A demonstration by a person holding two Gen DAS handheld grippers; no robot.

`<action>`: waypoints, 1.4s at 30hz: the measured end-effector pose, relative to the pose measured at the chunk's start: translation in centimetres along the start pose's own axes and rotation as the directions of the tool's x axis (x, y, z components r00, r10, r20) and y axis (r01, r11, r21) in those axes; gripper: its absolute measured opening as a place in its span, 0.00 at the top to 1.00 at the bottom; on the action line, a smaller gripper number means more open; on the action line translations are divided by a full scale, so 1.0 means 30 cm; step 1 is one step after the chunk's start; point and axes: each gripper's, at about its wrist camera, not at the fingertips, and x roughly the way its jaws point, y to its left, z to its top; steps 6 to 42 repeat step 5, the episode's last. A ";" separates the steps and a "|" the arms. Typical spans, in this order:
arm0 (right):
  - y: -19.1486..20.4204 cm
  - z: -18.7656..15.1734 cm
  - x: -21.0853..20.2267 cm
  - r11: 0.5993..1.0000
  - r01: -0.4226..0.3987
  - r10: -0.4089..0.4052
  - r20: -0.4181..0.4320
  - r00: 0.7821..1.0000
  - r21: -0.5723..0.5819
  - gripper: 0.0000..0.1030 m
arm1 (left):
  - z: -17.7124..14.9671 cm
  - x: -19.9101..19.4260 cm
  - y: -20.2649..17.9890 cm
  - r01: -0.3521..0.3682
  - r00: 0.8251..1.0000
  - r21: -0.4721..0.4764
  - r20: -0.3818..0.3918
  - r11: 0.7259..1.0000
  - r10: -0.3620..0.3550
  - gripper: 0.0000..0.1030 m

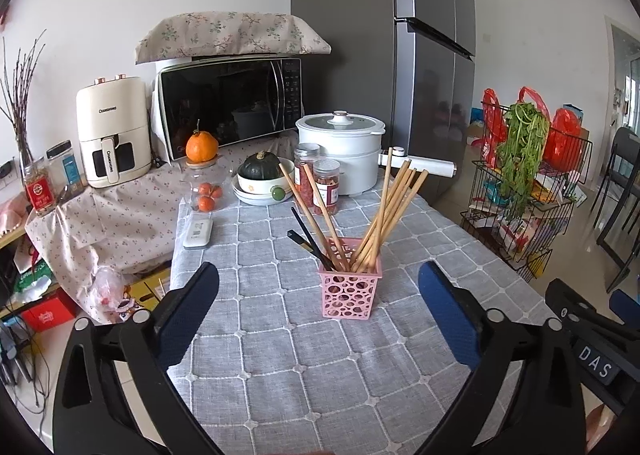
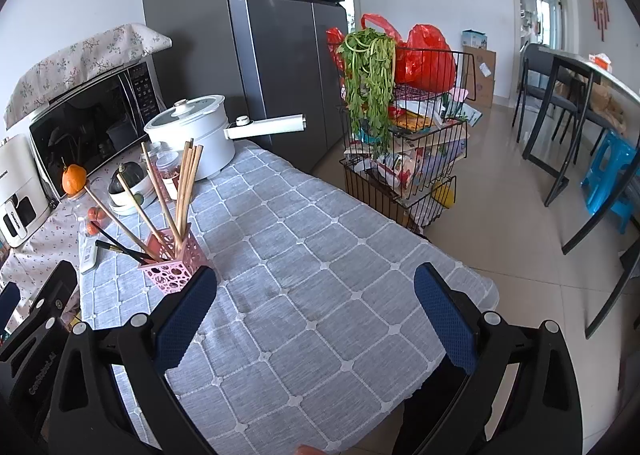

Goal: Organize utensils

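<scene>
chopsticks [image 1: 384,211] stand in pink holder [image 1: 349,295]; left gripper [image 1: 318,287] and right gripper [image 2: 316,291] both spread wide, empty

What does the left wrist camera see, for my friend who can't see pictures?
A pink holder full of wooden chopsticks and two black ones stands on a grey checked tablecloth, between the open left gripper fingers. Behind it are a white pot, jars, a squash and a microwave.
</scene>
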 end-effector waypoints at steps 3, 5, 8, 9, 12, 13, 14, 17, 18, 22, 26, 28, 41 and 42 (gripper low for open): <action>-0.001 0.003 0.001 1.000 0.001 -0.001 0.001 1.000 0.003 0.07 | 0.005 0.011 0.001 0.003 1.000 -0.001 -0.011 1.000 -0.003 0.07; -0.001 0.005 0.001 1.000 0.002 -0.002 0.002 1.000 0.002 0.07 | 0.006 0.012 0.002 0.003 1.000 -0.001 -0.011 1.000 -0.003 0.07; -0.001 0.005 0.001 1.000 0.002 -0.002 0.002 1.000 0.002 0.07 | 0.006 0.012 0.002 0.003 1.000 -0.001 -0.011 1.000 -0.003 0.07; -0.001 0.005 0.001 1.000 0.002 -0.002 0.002 1.000 0.002 0.07 | 0.006 0.012 0.002 0.003 1.000 -0.001 -0.011 1.000 -0.003 0.07; -0.001 0.005 0.001 1.000 0.002 -0.002 0.002 1.000 0.002 0.07 | 0.006 0.012 0.002 0.003 1.000 -0.001 -0.011 1.000 -0.003 0.07; -0.001 0.005 0.001 1.000 0.002 -0.002 0.002 1.000 0.002 0.07 | 0.006 0.012 0.002 0.003 1.000 -0.001 -0.011 1.000 -0.003 0.07; -0.001 0.005 0.001 1.000 0.002 -0.002 0.002 1.000 0.002 0.07 | 0.006 0.012 0.002 0.003 1.000 -0.001 -0.011 1.000 -0.003 0.07; -0.001 0.005 0.001 1.000 0.002 -0.002 0.002 1.000 0.002 0.07 | 0.006 0.012 0.002 0.003 1.000 -0.001 -0.011 1.000 -0.003 0.07; -0.001 0.005 0.001 1.000 0.002 -0.002 0.002 1.000 0.002 0.07 | 0.006 0.012 0.002 0.003 1.000 -0.001 -0.011 1.000 -0.003 0.07; -0.001 0.005 0.001 1.000 0.002 -0.002 0.002 1.000 0.002 0.07 | 0.006 0.012 0.002 0.003 1.000 -0.001 -0.011 1.000 -0.003 0.07; -0.001 0.005 0.001 1.000 0.002 -0.002 0.002 1.000 0.002 0.07 | 0.006 0.012 0.002 0.003 1.000 -0.001 -0.011 1.000 -0.003 0.07; -0.001 0.005 0.001 1.000 0.002 -0.002 0.002 1.000 0.002 0.07 | 0.006 0.012 0.002 0.003 1.000 -0.001 -0.011 1.000 -0.003 0.07; -0.001 0.005 0.001 1.000 0.002 -0.002 0.002 1.000 0.002 0.07 | 0.006 0.012 0.002 0.003 1.000 -0.001 -0.011 1.000 -0.003 0.07; -0.001 0.005 0.001 1.000 0.002 -0.002 0.002 1.000 0.002 0.07 | 0.006 0.012 0.002 0.003 1.000 -0.001 -0.011 1.000 -0.003 0.07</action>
